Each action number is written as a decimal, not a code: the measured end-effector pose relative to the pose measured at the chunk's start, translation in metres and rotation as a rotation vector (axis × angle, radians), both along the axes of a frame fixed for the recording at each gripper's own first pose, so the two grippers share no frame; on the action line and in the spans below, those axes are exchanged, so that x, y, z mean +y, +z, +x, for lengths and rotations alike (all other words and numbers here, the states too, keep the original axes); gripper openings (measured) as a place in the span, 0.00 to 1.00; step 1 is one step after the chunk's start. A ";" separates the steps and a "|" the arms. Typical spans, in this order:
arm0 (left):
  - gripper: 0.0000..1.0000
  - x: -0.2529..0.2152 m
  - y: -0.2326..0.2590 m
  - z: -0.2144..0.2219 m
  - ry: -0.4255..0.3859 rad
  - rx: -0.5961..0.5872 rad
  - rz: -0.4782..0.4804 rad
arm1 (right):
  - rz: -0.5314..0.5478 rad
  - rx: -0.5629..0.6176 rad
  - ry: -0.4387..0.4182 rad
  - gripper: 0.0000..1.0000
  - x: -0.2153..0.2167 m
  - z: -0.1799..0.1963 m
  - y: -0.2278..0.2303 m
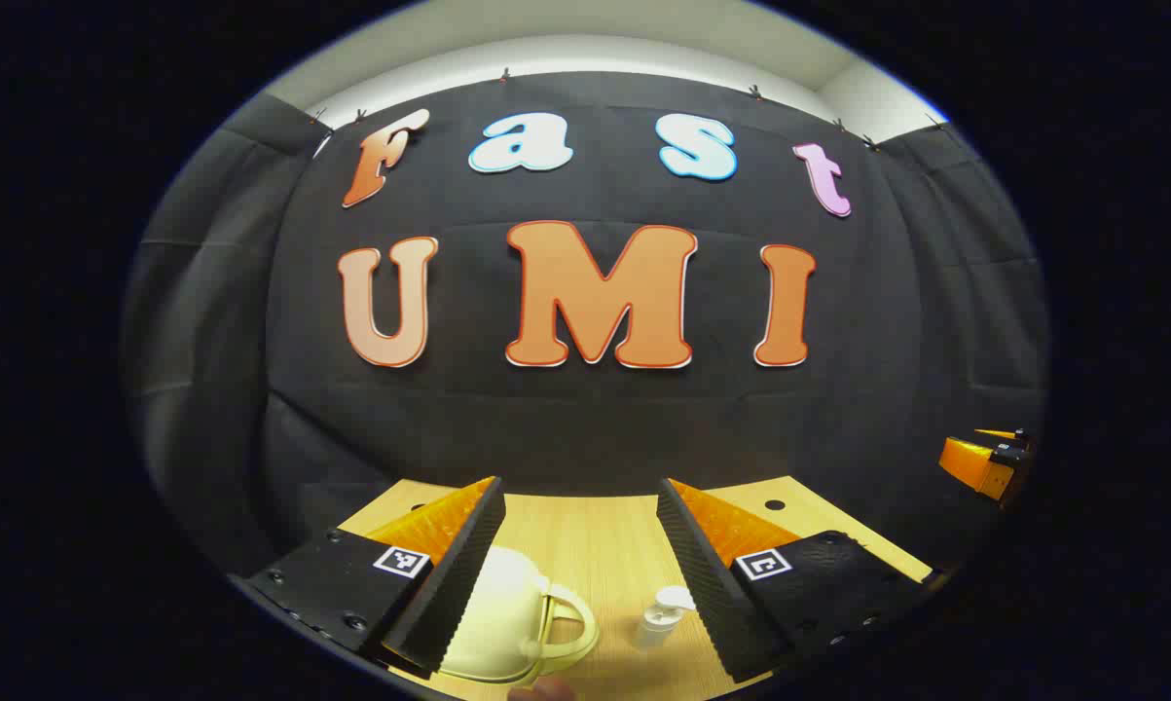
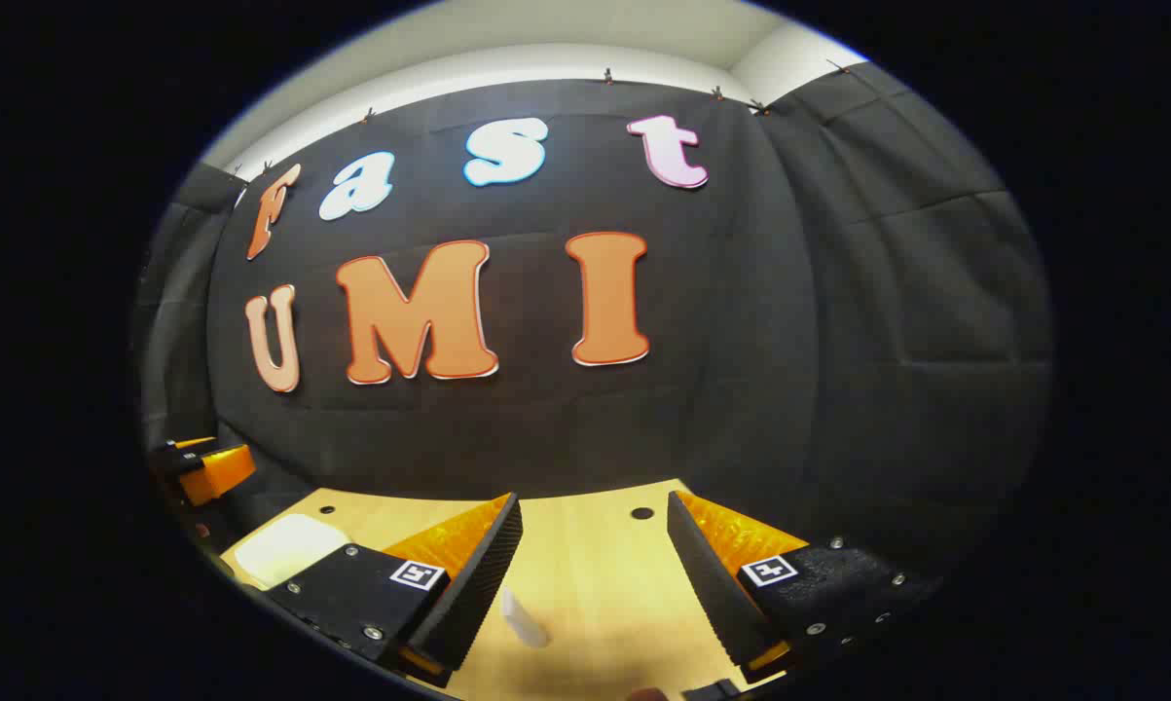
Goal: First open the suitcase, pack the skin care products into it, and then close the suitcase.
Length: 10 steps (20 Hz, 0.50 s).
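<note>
On the light wooden table [image 1: 604,545], seen in the left gripper view, a closed cream suitcase [image 1: 497,618] with a looped handle lies between the spread fingers of the left gripper [image 1: 580,555], beside a small white pump bottle [image 1: 661,615]; the jaws stand wide apart, gripping nothing. The right gripper [image 2: 593,565] hangs open above the table in the right gripper view, a small white skin care item [image 2: 524,617] lying between its fingers, untouched. Far left there, the suitcase appears again near the other gripper.

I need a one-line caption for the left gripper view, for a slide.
Open left hand-held gripper above a wooden table, framing a closed cream suitcase and pump bottle.
</note>
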State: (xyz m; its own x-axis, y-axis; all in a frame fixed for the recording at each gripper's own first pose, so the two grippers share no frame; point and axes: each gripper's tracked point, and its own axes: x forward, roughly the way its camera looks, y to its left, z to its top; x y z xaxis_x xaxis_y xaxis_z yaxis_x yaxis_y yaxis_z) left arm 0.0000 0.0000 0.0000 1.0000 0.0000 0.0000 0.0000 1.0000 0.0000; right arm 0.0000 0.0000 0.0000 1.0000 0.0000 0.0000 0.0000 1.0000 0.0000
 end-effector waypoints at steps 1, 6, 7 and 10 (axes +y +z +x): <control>0.99 0.004 -0.001 -0.004 0.011 -0.011 0.000 | 0.008 0.006 0.024 0.95 0.008 0.001 -0.001; 0.96 0.020 -0.003 -0.018 0.038 -0.024 0.006 | 0.016 0.061 0.094 0.95 0.042 0.000 -0.020; 0.98 0.020 -0.007 -0.019 0.031 -0.019 -0.002 | 0.011 0.056 0.095 0.95 0.045 -0.002 -0.020; 0.98 0.027 -0.009 -0.017 0.033 -0.003 -0.002 | -0.013 0.049 0.062 0.95 0.043 -0.006 -0.026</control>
State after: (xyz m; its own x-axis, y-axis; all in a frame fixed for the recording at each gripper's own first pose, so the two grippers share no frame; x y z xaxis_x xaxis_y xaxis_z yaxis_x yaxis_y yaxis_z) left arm -0.0167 0.0265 -0.0088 0.9995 0.0325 0.0027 -0.0325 0.9995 -0.0021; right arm -0.0059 0.0426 -0.0261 0.9969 0.0620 -0.0494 -0.0626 0.9980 -0.0110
